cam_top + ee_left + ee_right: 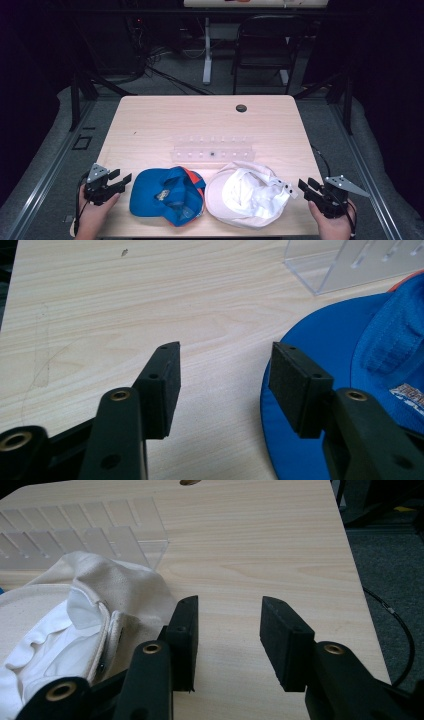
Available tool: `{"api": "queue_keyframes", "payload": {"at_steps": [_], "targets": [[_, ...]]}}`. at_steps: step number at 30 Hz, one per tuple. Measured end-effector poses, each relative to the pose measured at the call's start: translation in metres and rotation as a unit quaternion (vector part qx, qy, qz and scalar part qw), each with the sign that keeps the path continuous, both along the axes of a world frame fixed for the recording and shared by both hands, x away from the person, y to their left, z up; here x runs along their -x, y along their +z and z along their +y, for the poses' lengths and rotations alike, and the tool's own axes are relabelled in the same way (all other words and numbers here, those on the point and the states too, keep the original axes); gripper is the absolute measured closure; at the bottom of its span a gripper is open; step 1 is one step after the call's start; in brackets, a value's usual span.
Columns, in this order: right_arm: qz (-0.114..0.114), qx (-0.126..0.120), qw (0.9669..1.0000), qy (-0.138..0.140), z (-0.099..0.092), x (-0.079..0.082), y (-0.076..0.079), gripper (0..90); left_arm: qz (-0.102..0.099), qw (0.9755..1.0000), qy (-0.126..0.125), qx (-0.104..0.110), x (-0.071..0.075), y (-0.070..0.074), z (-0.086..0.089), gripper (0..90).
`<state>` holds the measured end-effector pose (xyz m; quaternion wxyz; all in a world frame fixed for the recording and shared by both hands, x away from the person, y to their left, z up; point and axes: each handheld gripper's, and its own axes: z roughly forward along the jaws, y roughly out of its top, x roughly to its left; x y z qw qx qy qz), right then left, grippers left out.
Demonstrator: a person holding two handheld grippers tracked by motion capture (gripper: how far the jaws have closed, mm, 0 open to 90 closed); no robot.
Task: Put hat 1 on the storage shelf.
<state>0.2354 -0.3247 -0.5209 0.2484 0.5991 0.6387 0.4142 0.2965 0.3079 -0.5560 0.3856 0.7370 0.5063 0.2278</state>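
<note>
Blue cap logo looks unreadable; left gripper and right gripper fingers wide, empty.

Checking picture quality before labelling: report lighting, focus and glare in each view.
High view: table brightly lit, surroundings dark, image soft. Left gripper view: left claw near and soft, blue cap crisp. Right gripper view: right claw casts faint shadow, white cap evenly lit, no glare.

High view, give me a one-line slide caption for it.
Open left gripper and right gripper flank a blue cap and white cap before a clear rack.
</note>
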Motion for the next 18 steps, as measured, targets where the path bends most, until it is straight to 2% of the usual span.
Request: {"api": "queue_keyframes", "payload": {"at_steps": [2, 6, 9, 10, 11, 13, 18], "targets": [[-0.002, -0.003, 1.0000, 0.004, 0.001, 0.000, 0.002, 59.4, 0.008, 1.0000, -0.003, 0.005, 0.001, 0.001, 0.001, 49.6], [-0.001, 0.004, 0.9999, 0.009, 0.004, 0.001, 0.008, 58.8, 0.014, 0.9999, -0.003, 0.000, 0.002, 0.003, 0.000, 50.4], [0.006, 0.005, 0.9999, 0.015, 0.006, 0.001, 0.012, 58.6, 0.013, 0.9999, -0.005, -0.002, 0.002, 0.003, -0.001, 50.2], [0.009, 0.005, 0.9998, 0.017, 0.009, 0.000, 0.014, 58.6, 0.007, 1.0000, -0.001, -0.002, 0.002, 0.002, -0.003, 49.3], [0.014, 0.007, 0.9997, 0.017, 0.009, -0.001, 0.015, 58.5, 0.016, 0.9998, -0.002, -0.006, 0.002, 0.003, -0.003, 48.0], [0.025, 0.008, 0.9994, 0.022, 0.011, -0.003, 0.016, 58.2, 0.016, 0.9998, -0.005, -0.006, 0.002, 0.003, -0.003, 47.6], [0.040, 0.033, 0.9981, 0.032, 0.016, -0.007, 0.026, 58.4, 0.015, 0.9997, -0.013, -0.011, 0.004, 0.004, -0.005, 49.5]]}}
